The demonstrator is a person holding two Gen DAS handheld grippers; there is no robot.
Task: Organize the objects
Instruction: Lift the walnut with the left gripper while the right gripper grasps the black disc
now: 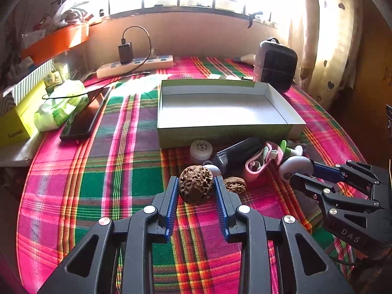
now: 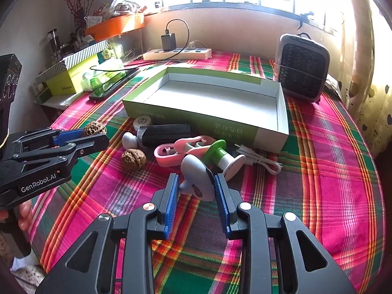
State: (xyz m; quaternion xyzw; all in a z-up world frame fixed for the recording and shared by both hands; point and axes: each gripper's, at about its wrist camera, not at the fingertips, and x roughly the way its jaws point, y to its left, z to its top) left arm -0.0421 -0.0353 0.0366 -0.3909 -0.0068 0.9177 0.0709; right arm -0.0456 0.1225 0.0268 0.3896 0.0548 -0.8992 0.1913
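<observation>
On the table, under both claws, lies a plaid cloth [image 1: 103, 171] in pink, green and orange. Straight ahead of the left gripper [image 1: 196, 183], well beyond its fingertips, stands the open cardboard box [image 1: 291, 122] with green outer walls and a white, empty inside. Behind the box, to the right, a dark small heater [image 2: 302, 68] stands upright, and to the left a white power strip [image 1: 134, 66] lies near the wall. Between the box and the two claws there is a small heap of things: a black tube [image 2: 166, 133], a pink case [image 2: 169, 155], a green and white part [image 2: 219, 153] and a white cable [image 2: 259, 158]. The right gripper [image 2: 197, 183] is narrow and holds a grey rounded piece [image 2: 196, 176] between its blue pads. The left gripper is also narrow and holds a rough brown walnut [image 1: 196, 183]; it seems lifted a little from the cloth. A second walnut [image 1: 235, 183] lies on the cloth just beside the left claw's right finger.
</observation>
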